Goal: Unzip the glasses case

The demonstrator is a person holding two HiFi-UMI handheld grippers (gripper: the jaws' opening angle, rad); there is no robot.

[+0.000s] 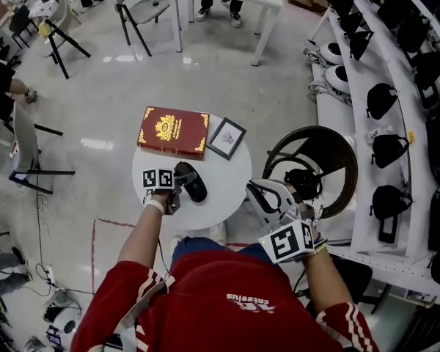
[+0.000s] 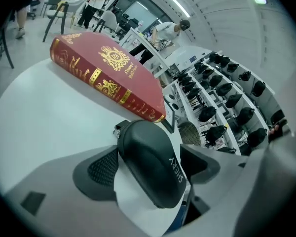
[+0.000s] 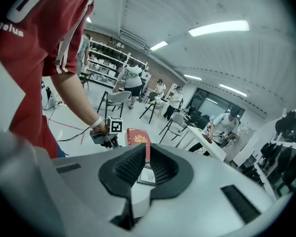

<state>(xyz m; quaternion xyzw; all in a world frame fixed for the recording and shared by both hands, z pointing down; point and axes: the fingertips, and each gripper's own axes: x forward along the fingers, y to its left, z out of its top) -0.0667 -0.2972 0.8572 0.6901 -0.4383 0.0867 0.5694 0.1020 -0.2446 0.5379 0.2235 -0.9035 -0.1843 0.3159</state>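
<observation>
**Left gripper view: black case sits between spread jaws, zip shut**

Left gripper [image 2: 148, 167] has its jaws spread wide. The black oval hard-shell glasses case [image 2: 145, 149] lies lengthwise between them on the round white table [image 1: 227, 178]. The case's near end is deep between the ribbed pads [image 2: 102, 168] and its far end pokes out past the tips. Left pad is just beside the case's side, and I cannot tell if it touches. Right pad stands a little apart from it. No squeeze visible. Case lid is closed, with a small metal zip pull at the far left corner.

Ahead of the left gripper, past the case, lies a red hardcover book with gold ornament [image 2: 106, 75], flat on the table. A small dark-framed picture [image 1: 226, 138] lies just right of the book.

Right gripper [image 3: 145, 168] is held off the table edge, well apart from the case. Its jaws are slightly parted with nothing between them. Through the gap, ahead of it, the framed picture and table show.
</observation>
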